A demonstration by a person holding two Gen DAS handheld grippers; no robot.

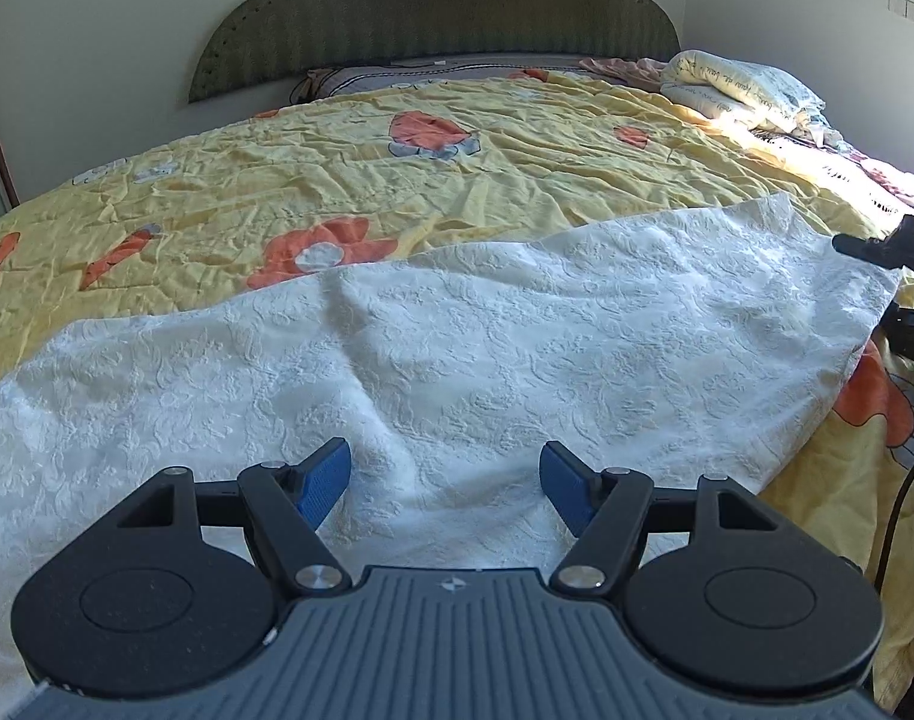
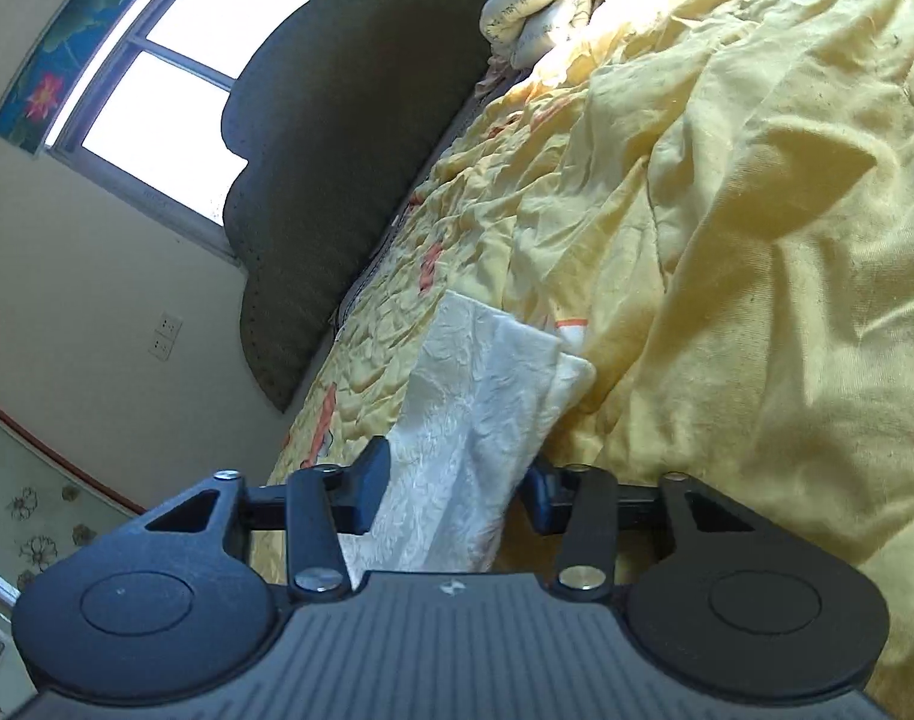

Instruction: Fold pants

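White textured pants (image 1: 457, 348) lie spread across the near part of a bed with a yellow floral quilt (image 1: 397, 168). My left gripper (image 1: 445, 492) is open, its blue pads apart just above the pants' near edge. My right gripper (image 2: 457, 495) is open, turned on its side, with the end of the pants (image 2: 475, 408) lying between its fingers. The right gripper also shows in the left wrist view (image 1: 895, 282) at the pants' right end.
A dark green headboard (image 1: 433, 18) stands at the far end of the bed. A folded cream blanket with writing (image 1: 739, 90) lies at the far right by the wall. A window (image 2: 175, 78) is beside the headboard. A black cable (image 1: 901, 498) hangs at the bed's right edge.
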